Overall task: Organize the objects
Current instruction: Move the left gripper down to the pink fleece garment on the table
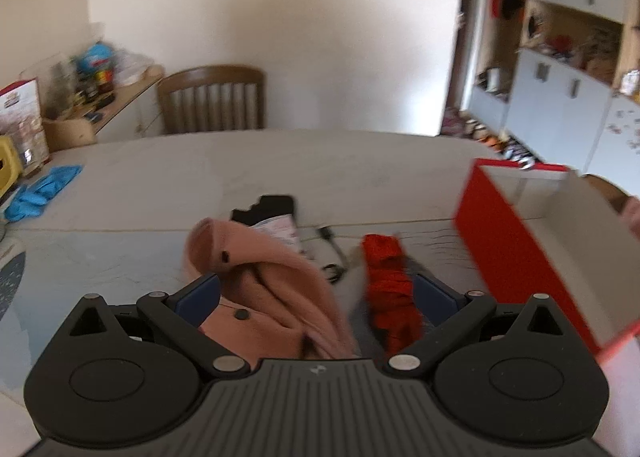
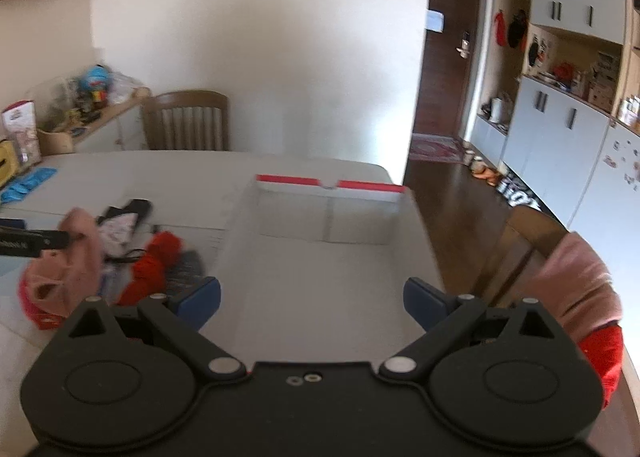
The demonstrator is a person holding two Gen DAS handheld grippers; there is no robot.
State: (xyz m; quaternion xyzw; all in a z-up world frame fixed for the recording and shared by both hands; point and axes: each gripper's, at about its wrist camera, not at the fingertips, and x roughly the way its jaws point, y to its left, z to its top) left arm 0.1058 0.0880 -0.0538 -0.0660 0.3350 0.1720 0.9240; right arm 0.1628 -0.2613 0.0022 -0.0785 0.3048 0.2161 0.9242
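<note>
1. My left gripper hung open right over the pink garment on the table.
2. My right gripper, open and empty, faced the red box.
3. The left was nearer.

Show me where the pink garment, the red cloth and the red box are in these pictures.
pink garment [image 1: 280, 277]: left wrist view, on its folded upper fabric.
red cloth [image 1: 390, 281]: left wrist view, on its crumpled middle.
red box [image 2: 332, 275]: right wrist view, on its bare pale floor.
</note>
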